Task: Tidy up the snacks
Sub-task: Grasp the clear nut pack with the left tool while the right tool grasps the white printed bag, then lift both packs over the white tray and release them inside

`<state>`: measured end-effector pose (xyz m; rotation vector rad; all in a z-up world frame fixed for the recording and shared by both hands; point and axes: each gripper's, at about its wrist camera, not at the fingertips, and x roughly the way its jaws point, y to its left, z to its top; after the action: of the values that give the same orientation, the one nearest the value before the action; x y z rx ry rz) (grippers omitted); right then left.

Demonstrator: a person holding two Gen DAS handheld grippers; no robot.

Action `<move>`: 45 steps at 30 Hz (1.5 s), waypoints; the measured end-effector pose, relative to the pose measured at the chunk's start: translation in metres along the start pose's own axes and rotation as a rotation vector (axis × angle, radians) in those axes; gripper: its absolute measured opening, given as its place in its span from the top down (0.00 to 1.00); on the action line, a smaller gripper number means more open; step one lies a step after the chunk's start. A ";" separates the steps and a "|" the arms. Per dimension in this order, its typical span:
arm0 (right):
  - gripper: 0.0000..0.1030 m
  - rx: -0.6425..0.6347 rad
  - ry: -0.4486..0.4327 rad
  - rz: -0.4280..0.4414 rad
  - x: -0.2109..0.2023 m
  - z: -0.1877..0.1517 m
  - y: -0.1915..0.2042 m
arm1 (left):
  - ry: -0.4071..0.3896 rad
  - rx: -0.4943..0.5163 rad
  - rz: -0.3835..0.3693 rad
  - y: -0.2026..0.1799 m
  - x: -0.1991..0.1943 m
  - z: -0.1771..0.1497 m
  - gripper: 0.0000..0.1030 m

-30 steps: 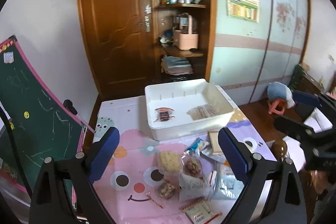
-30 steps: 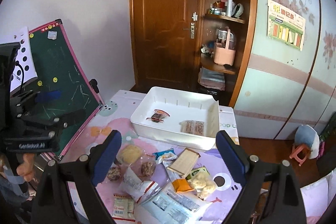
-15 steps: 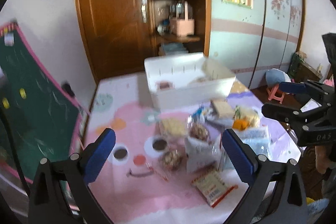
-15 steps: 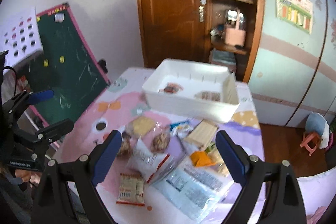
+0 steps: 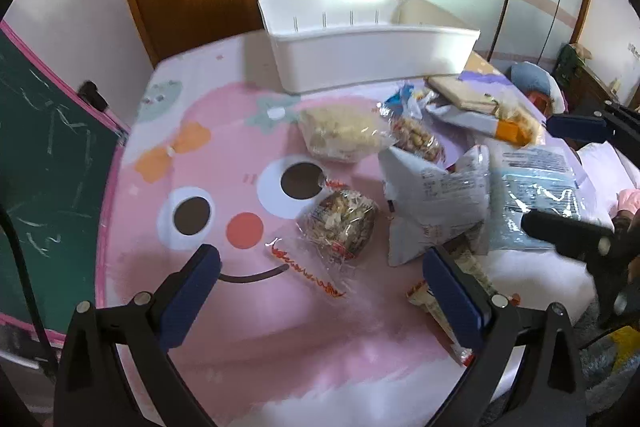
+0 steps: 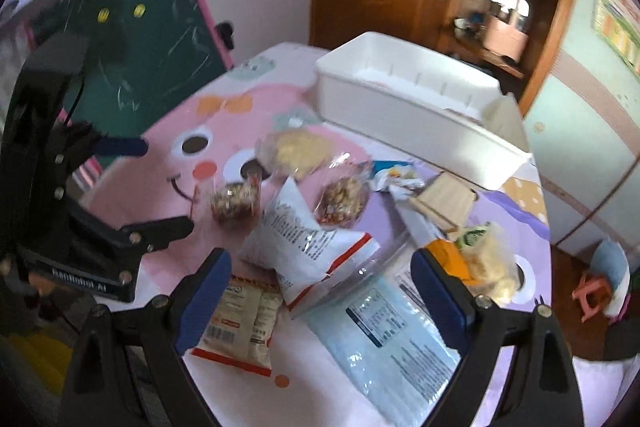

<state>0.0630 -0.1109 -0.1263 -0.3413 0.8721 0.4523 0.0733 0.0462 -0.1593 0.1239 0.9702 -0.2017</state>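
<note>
1. The landmark is the white bin, which stands at the far end of the bench with its pink cartoon cover. What lies inside it is hidden by its near wall in both views.
2. The snacks to be sorted lie loose on the bench, all on the near side of the white bin: a clear pack of pale puffed pieces closest to it, a nut cluster pack further toward the camera, a white crinkled bag beside that, a flat blue packet, and a small red-edged sachet furthest from the bin.
3. The left hand-held gripper has its jaws spread wide with nothing between them; it points down at the bench, and the nut cluster pack sits just ahead of its gap.
4. The right hand-held gripper is likewise spread and empty, with the white crinkled bag and the red-edged sachet lying between and just ahead of its fingers.
5. The step in hand looks like the approach to a pick: no snack is gripped yet.
6. The next move probably calls for each gripper to settle on one pack, straddle it, close gently so that the crinkly film does not slip, and carry it over the white bin's near wall.
</note>
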 end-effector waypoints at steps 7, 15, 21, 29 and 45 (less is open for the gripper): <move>0.11 -0.135 0.039 0.021 0.038 0.005 0.012 | 0.107 0.005 -0.048 0.011 0.042 0.008 0.02; 0.11 -0.315 0.081 0.029 0.071 0.001 0.024 | 0.206 0.002 -0.089 0.017 0.076 0.015 0.04; 0.11 -0.402 0.077 0.016 0.081 -0.004 0.032 | 0.239 -0.019 -0.110 0.022 0.091 0.022 0.05; 0.37 -0.290 0.134 0.043 0.093 0.000 0.012 | 0.224 0.006 -0.076 0.014 0.097 0.033 0.20; 0.41 0.033 0.079 0.164 0.053 -0.003 -0.021 | 0.201 -0.086 -0.107 0.006 0.079 0.026 0.51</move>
<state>0.1016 -0.1175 -0.1682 -0.2598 0.9876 0.5787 0.1390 0.0377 -0.2102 0.0130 1.1855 -0.2482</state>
